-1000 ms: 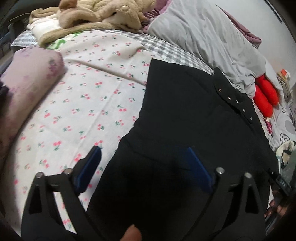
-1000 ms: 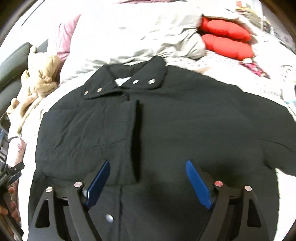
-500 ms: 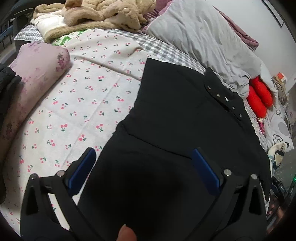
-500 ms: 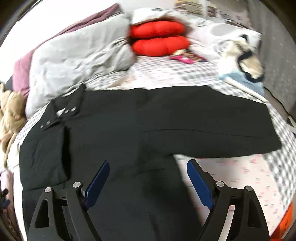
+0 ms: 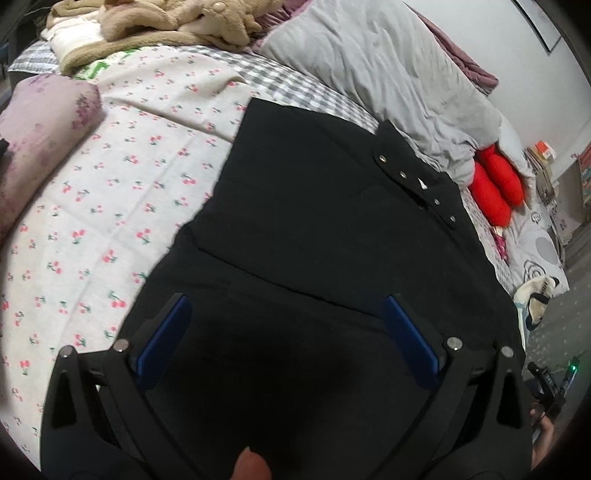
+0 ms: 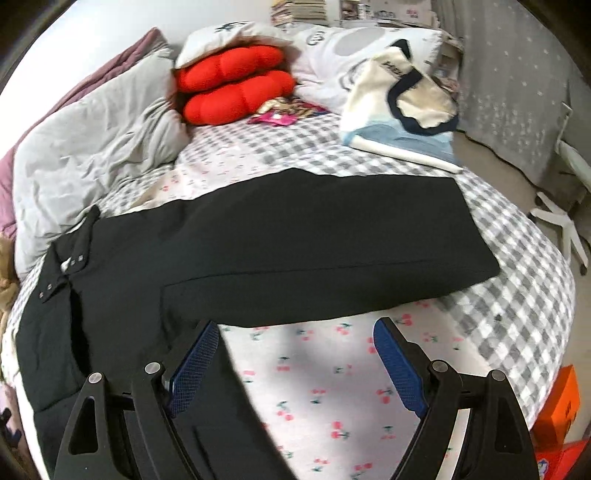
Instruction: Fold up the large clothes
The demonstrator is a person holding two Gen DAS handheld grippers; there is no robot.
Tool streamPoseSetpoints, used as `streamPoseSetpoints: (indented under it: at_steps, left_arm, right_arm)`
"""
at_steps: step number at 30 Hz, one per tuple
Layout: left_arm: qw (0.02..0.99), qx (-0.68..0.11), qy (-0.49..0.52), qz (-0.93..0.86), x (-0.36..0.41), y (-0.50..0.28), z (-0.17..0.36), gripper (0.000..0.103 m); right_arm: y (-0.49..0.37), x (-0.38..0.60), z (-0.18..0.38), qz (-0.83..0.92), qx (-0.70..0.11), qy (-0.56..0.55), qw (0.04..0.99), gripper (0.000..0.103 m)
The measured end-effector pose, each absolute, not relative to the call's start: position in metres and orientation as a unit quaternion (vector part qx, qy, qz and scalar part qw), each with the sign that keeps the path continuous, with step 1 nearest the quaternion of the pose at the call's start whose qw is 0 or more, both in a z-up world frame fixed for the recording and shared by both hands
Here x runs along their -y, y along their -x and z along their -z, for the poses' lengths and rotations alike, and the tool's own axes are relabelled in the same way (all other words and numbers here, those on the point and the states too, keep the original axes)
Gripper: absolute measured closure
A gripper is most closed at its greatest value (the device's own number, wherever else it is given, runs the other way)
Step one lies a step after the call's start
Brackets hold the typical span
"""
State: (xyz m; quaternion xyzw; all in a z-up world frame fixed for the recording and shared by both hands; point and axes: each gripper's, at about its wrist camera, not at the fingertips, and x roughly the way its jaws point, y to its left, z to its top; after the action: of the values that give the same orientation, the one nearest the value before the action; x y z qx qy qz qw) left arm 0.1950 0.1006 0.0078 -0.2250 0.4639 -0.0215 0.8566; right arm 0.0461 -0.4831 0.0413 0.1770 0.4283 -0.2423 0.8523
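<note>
One garment: black jacket point(image 6: 258, 251), flat on cherry-print bed sheet point(image 6: 332, 387).
Handling: probably soft, bulky, somewhat heavy.
Hold: the far sleeve cuff point(image 6: 472, 240).
Left gripper point(image 5: 288, 332): jaws apart, empty.
Right gripper point(image 6: 295, 362): jaws apart, empty.

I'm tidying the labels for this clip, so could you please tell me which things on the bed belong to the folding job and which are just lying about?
Part of the job:
- black coat, with its outstretched sleeve

Just lying about:
- red cushions
- grey duvet
- beige fleece
- cream tote bag
- purple pillow
</note>
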Motion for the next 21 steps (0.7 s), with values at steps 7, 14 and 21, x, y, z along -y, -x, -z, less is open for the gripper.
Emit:
streamPoseSetpoints:
  at_steps: [7, 14, 21]
  left_arm:
    - [0.863, -0.472, 0.179, 0.009, -0.083, -0.197, -0.006, 0.000]
    - [0.873, -0.463, 0.153, -0.016, -0.079, -0.192, -0.002, 0.000]
    - [0.873, -0.466, 0.145, -0.024, -0.079, -0.190, 0.004, 0.000]
  right_arm:
    - [-0.035, 0.526, -0.036, 0.268, -0.424, -0.234, 0.833, 0.016]
    - [-0.018, 0.579, -0.009, 0.256, -0.377, -0.366, 0.811, 0.016]
    - [-0.026, 0.597, 0.027, 0.259, -0.351, -0.411, 0.800, 0.017]
